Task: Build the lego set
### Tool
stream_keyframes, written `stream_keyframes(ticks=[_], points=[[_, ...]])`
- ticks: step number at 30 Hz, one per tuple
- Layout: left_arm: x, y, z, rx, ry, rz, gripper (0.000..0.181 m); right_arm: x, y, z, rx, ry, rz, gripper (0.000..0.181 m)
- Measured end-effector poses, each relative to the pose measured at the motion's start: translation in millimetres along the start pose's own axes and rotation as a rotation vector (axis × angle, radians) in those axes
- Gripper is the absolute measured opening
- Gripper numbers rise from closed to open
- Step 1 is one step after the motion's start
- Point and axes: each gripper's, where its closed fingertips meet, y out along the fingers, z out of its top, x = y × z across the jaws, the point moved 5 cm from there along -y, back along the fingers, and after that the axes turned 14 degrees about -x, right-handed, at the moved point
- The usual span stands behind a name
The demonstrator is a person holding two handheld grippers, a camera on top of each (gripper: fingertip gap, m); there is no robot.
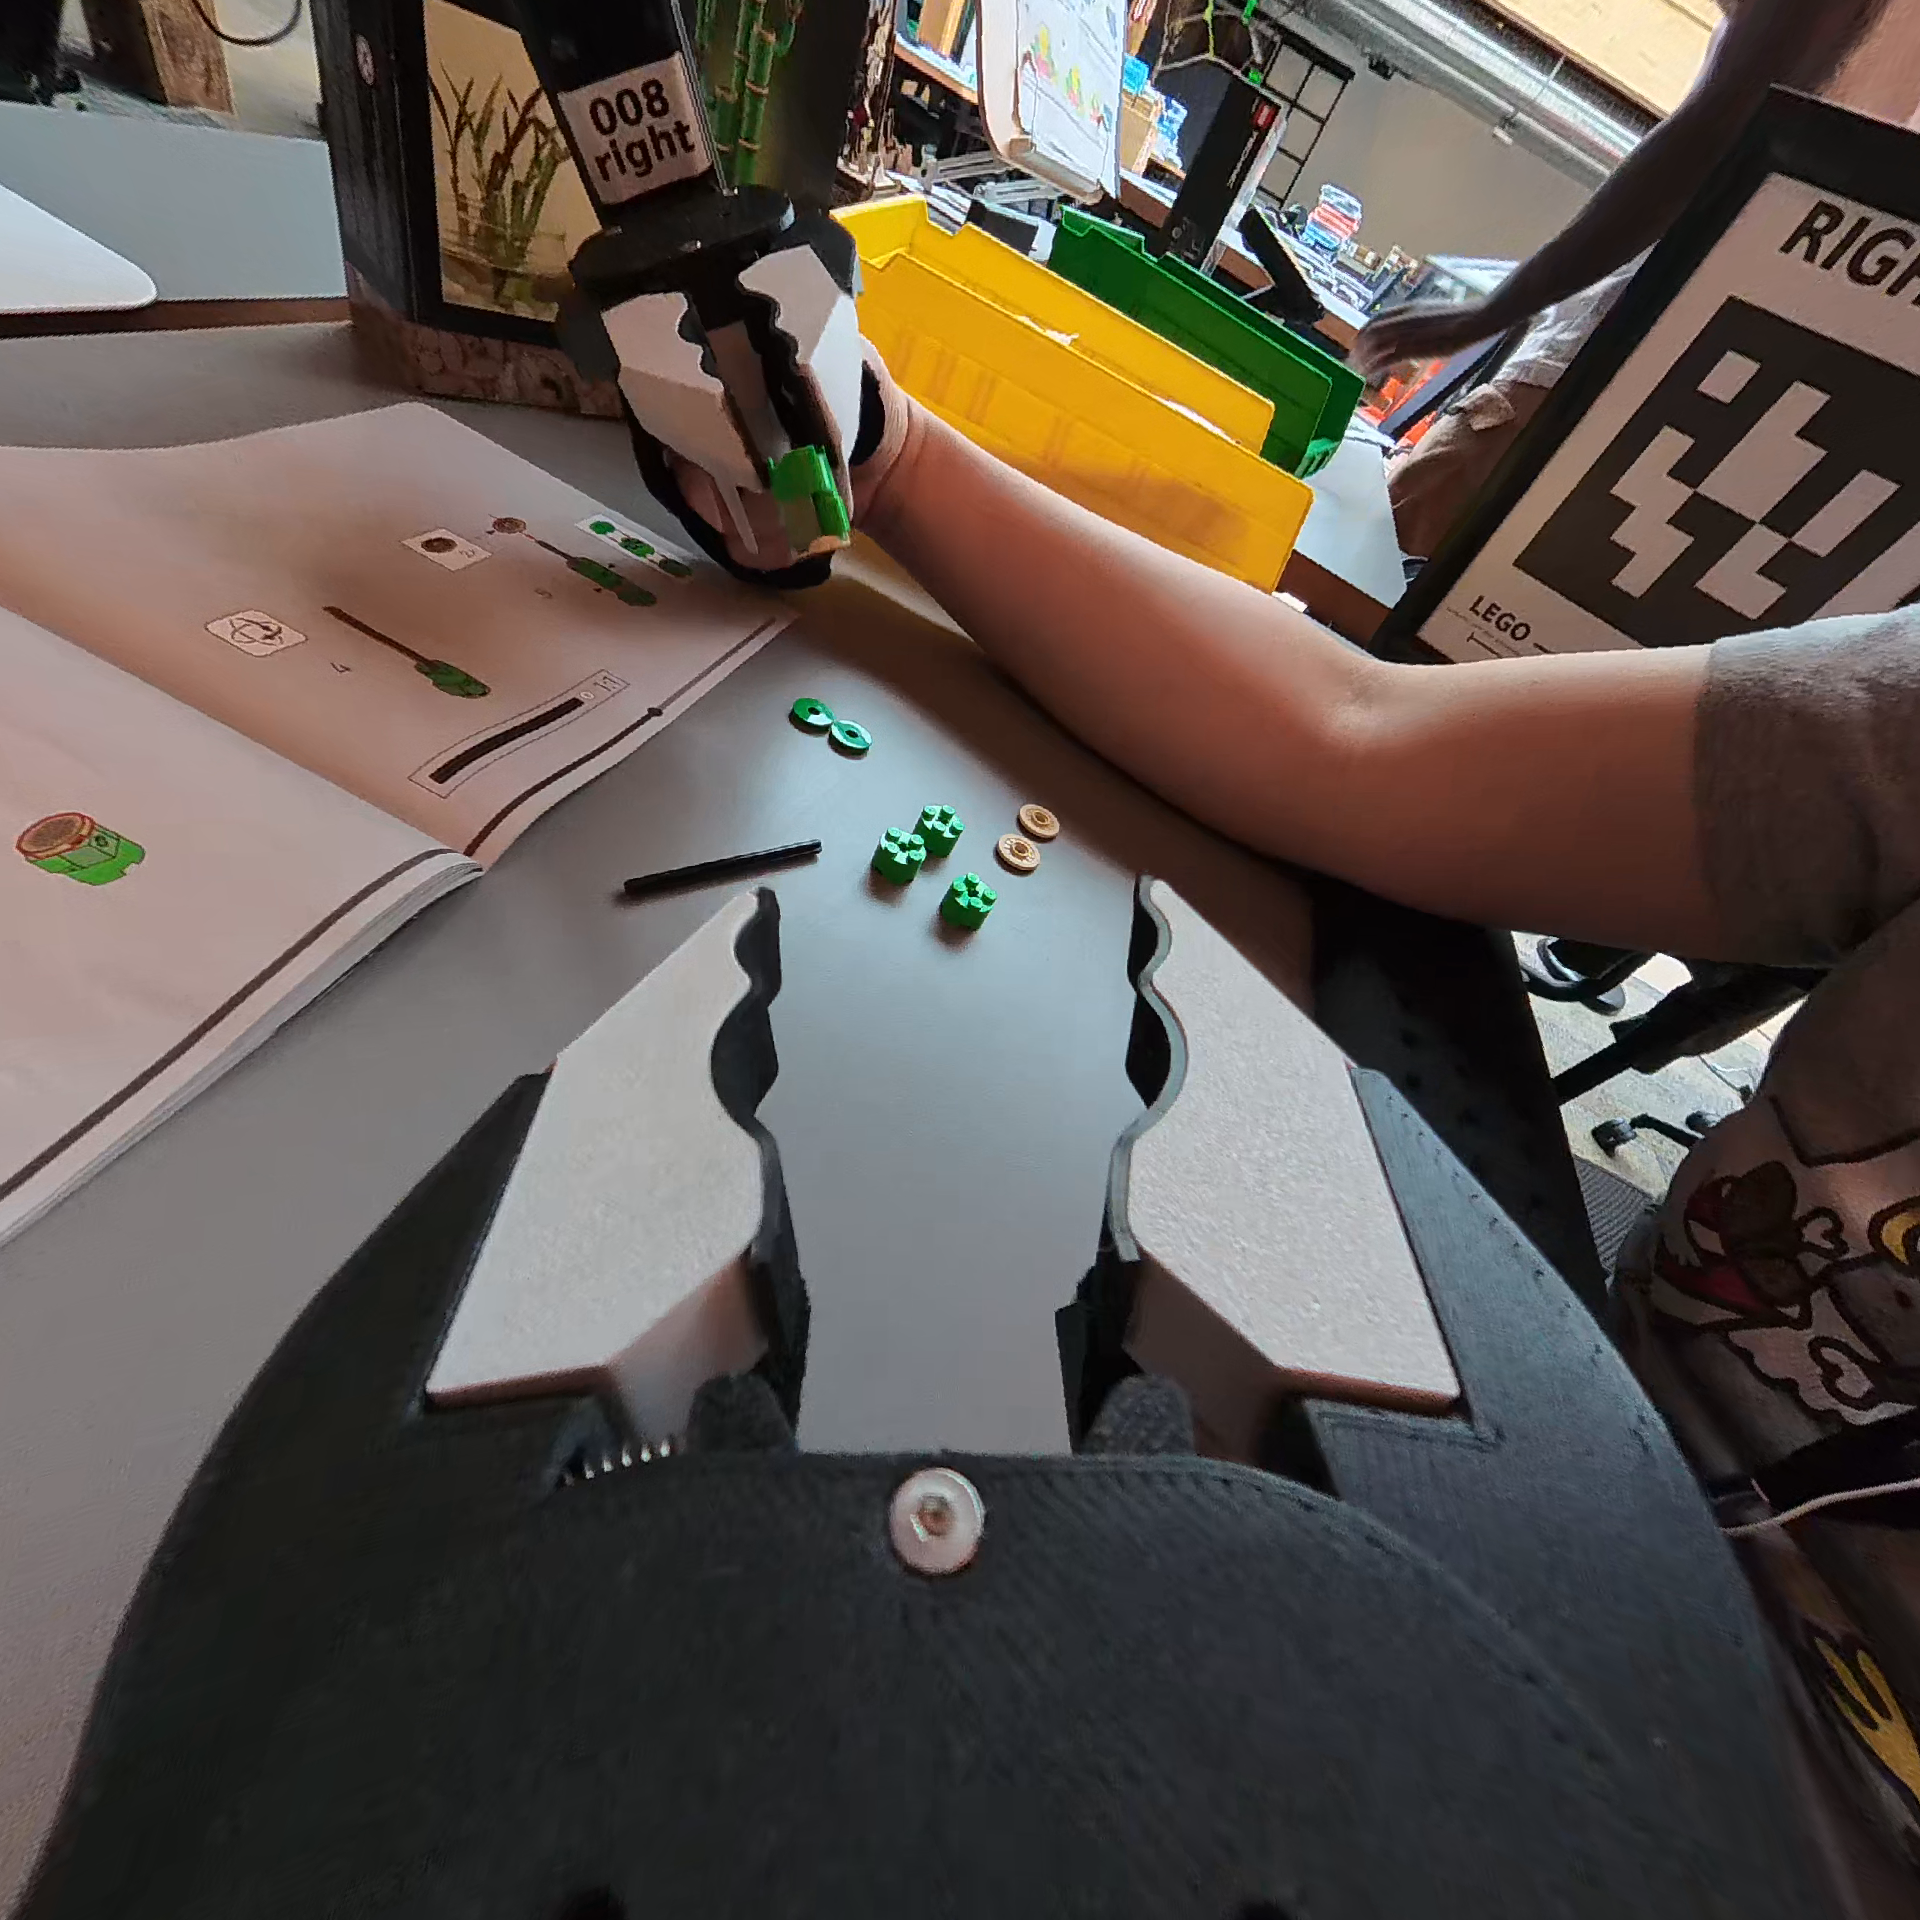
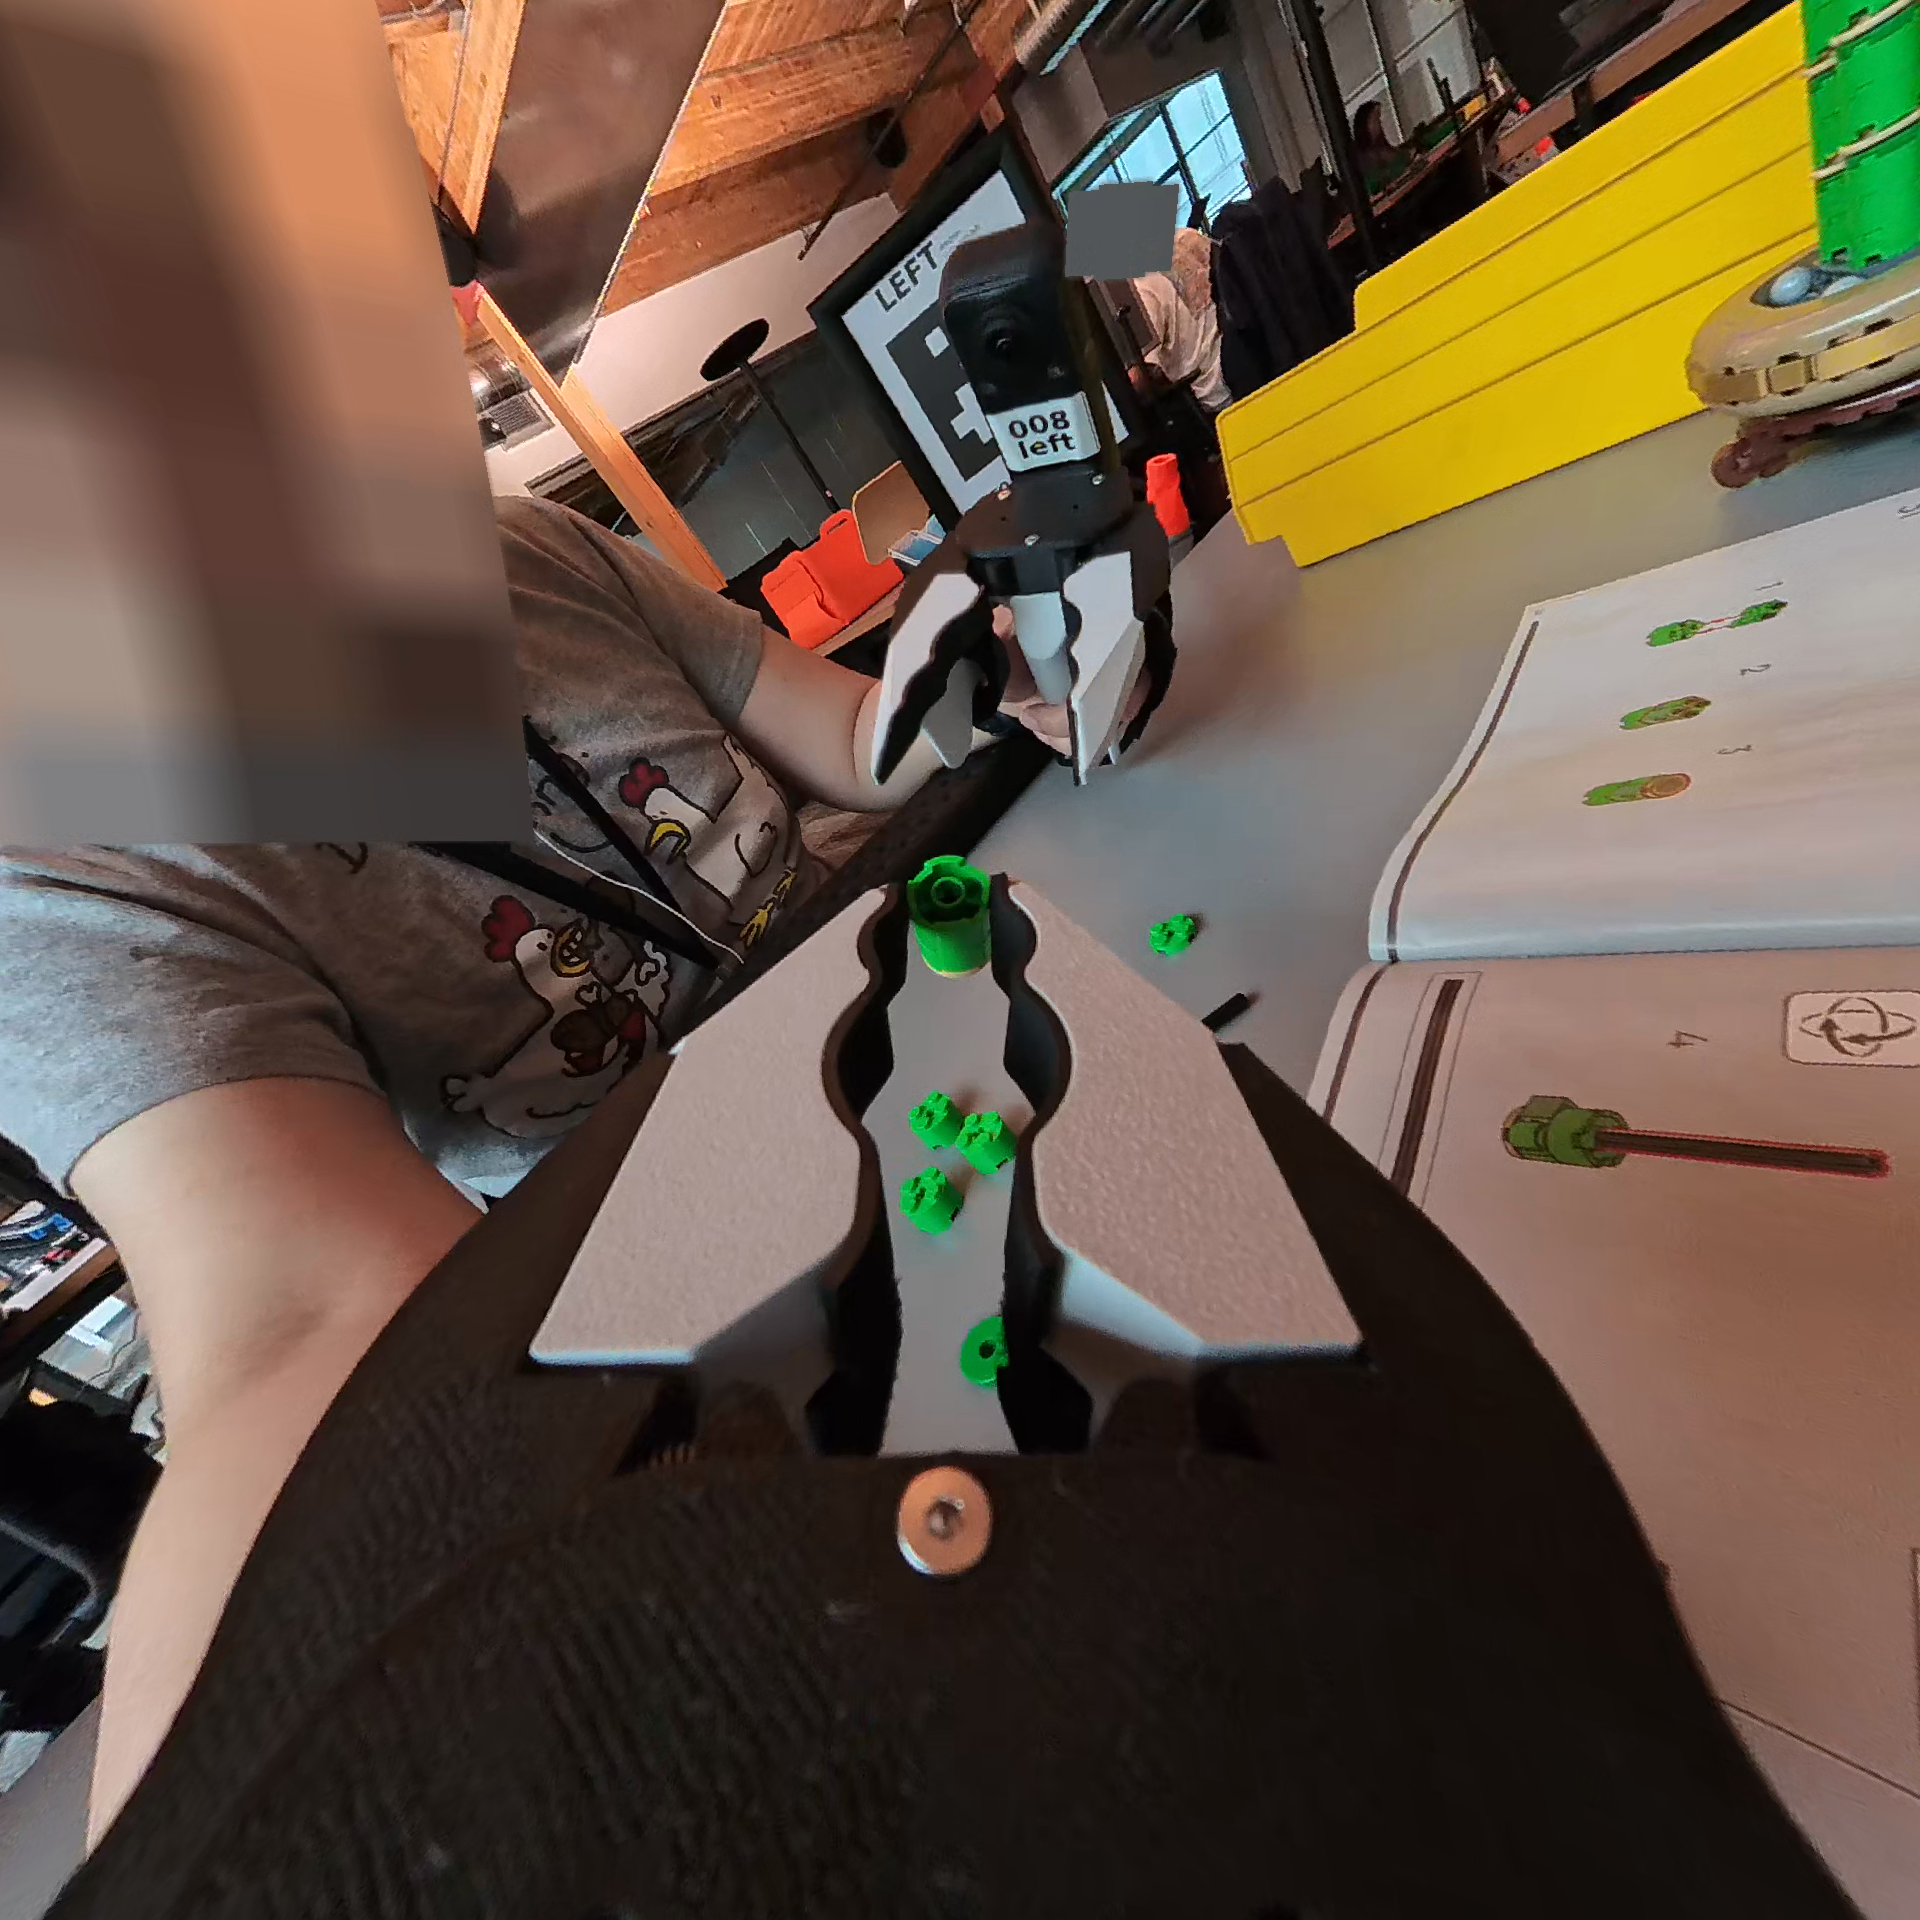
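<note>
- Right hand-held gripper: fingers clamped on a short green stack w/ a tan end, pinched at the very tips and held clear above the worktop, prob. so the stack's open end stays free for the next part.
- Left hand-held gripper: fingers wide apart, holding nothing, hovering low over the worktop, facing the loose parts; likely poised for a pick.
- Just ahead of the left tips: 3 green round bricks in a cluster; black axle to their left; 2 tan tiles to their right; 2 green discs farther on. Laid out apart, prob. for easy single grabs.
- Open manual lies left of the left gripper, pages up for reference.
- Yellow bin beyond the right gripper.
</note>
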Motion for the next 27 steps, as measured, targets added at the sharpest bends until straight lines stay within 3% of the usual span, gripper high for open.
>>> stream_keyframes(ticks=[27], points=[[-3.4,10.3,-6.3,-0.073,0.018,0.041,0.068,-2.7,-1.6,-1.7,0.014,-0.004,0.025,0.014]])
